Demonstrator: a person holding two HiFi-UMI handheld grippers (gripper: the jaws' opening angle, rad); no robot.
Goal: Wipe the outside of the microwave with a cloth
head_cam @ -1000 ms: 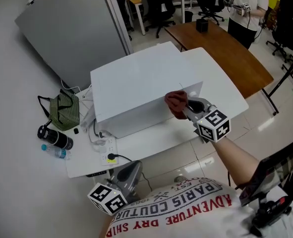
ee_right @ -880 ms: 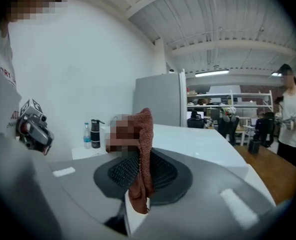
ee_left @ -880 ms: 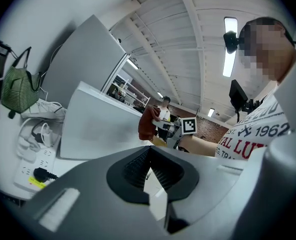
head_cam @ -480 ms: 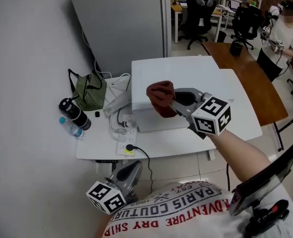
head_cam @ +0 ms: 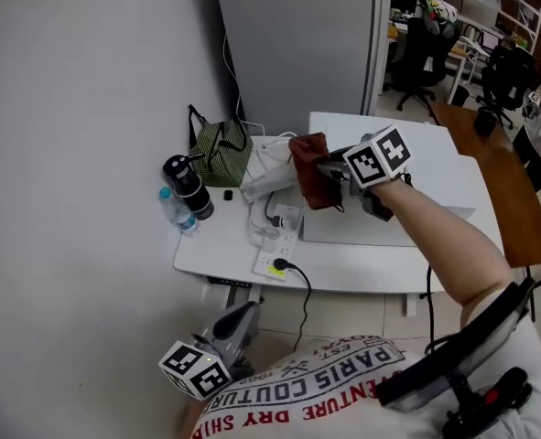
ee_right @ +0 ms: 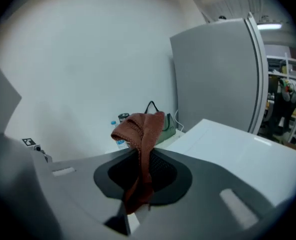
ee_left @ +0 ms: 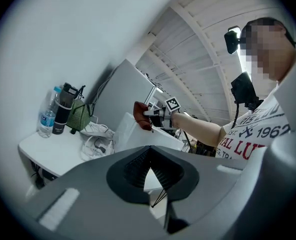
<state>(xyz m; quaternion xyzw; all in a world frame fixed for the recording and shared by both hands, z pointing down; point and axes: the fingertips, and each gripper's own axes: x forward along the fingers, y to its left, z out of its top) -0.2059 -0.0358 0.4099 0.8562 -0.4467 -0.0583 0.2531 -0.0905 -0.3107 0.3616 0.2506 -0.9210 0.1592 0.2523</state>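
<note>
The white microwave [head_cam: 407, 172] stands on a white desk [head_cam: 224, 254]. My right gripper [head_cam: 328, 169] is shut on a rust-red cloth [head_cam: 309, 167], which it holds at the microwave's left end, near the top edge. In the right gripper view the cloth [ee_right: 140, 129] hangs bunched between the jaws, with the microwave's top [ee_right: 238, 144] to the right. My left gripper [head_cam: 238, 323] hangs low below the desk's front edge, shut on nothing. The left gripper view shows the cloth [ee_left: 141, 115] and the microwave [ee_left: 132, 134] from afar.
Left of the microwave lie a green striped bag [head_cam: 220, 152], a black flask [head_cam: 188, 186], a water bottle [head_cam: 171, 210] and a power strip with cables [head_cam: 275, 254]. A grey partition [head_cam: 297, 44] stands behind. A brown table [head_cam: 499, 199] is at the right.
The right gripper has carried the cloth leftward along the microwave, from its front face to its left end. The head view has swung left. The left gripper stays low.
</note>
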